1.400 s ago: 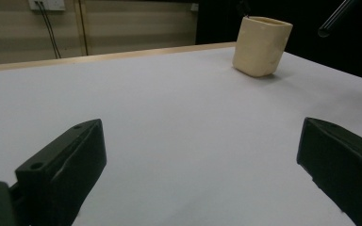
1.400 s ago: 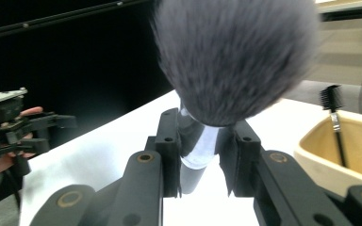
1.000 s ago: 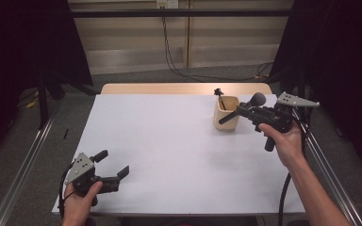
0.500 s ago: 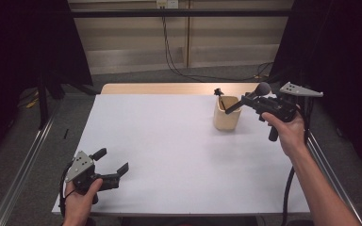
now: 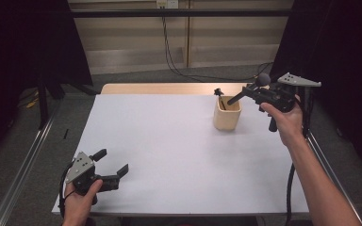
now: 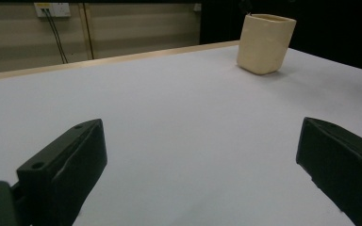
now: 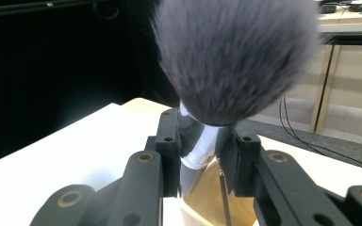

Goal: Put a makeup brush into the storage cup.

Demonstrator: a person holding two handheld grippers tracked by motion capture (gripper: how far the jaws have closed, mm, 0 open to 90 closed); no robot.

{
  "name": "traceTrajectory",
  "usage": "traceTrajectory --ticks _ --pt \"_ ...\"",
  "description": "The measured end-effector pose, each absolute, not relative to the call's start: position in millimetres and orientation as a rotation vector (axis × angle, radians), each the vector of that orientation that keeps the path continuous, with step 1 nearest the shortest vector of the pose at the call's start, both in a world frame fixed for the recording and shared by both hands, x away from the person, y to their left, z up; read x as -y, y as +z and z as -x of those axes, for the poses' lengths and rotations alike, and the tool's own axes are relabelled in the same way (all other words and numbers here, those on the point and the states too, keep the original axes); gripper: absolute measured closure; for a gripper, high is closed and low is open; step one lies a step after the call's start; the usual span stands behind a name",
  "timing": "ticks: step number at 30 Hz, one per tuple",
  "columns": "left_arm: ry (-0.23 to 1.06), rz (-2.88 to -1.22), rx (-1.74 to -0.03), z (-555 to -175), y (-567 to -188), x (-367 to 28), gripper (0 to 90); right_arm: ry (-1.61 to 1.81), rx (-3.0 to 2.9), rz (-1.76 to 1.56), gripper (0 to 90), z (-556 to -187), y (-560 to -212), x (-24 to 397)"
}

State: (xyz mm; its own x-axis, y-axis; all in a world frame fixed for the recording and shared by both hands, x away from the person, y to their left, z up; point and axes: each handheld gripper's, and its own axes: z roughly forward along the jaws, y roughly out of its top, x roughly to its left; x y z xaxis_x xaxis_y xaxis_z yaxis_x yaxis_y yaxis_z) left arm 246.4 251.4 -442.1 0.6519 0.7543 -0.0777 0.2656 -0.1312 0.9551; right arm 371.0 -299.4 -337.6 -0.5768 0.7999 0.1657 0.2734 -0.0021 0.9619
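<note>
Cream cup [image 6: 266, 43] upright on white table [image 6: 179, 117] (far rt).

1. The beige cup [image 5: 227, 113] is the one obstacle standing on the white table [image 5: 169, 141].
2. Left of the cup and in front of it, the table surface is bare and wide.
3. Above the cup, the right gripper [image 5: 252, 92] with its brush [image 7: 226, 70] takes the space.
4. Far in front-left of the cup rests the left gripper [image 5: 112, 164].
</note>
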Motion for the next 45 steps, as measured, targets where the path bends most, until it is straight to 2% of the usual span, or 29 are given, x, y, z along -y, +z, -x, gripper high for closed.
traceTrajectory --ticks 21,45 --pt "0.508 -1.698 -0.821 -245.8 -442.2 -252.1 2.4 1.488 -1.931 -1.153 71.3 -394.0 -360.1 292.1" --pt "0.498 -1.702 -0.819 -246.3 -442.4 -252.5 2.5 1.456 -1.967 -1.201 71.3 -404.5 -386.2 287.1"
